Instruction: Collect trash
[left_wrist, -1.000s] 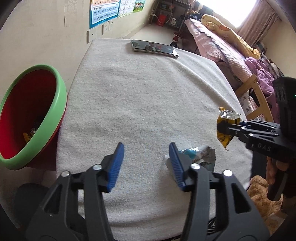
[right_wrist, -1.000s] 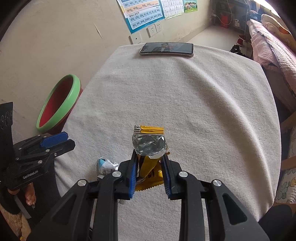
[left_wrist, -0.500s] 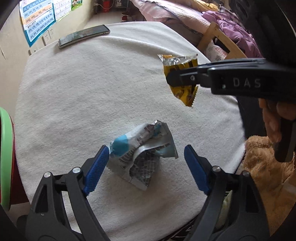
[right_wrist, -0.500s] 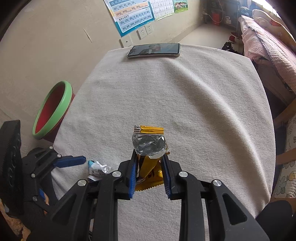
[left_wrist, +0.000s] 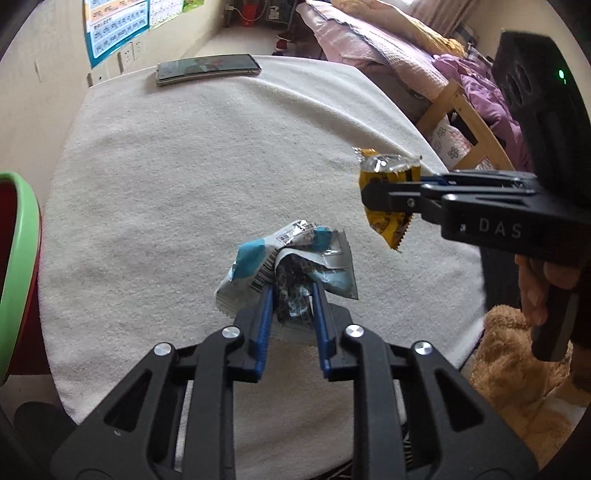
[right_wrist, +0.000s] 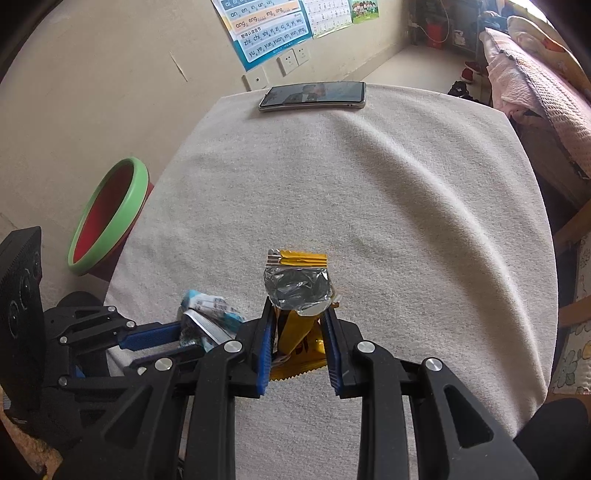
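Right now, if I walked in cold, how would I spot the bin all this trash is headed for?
Start at the table draped in white towel cloth, with a phone at its far edge. Look off its left side, down to the floor by the beige wall. The trash bin there is red with a thick green rim, brighter than anything nearby.

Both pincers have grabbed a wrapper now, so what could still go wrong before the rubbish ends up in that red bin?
The left gripper pinches only a crumpled fold of the blue wrapper, so it might slip free. The yellow wrapper hangs close beside it; the two could snag. The bin sits off the table's left edge, so a drop might miss.
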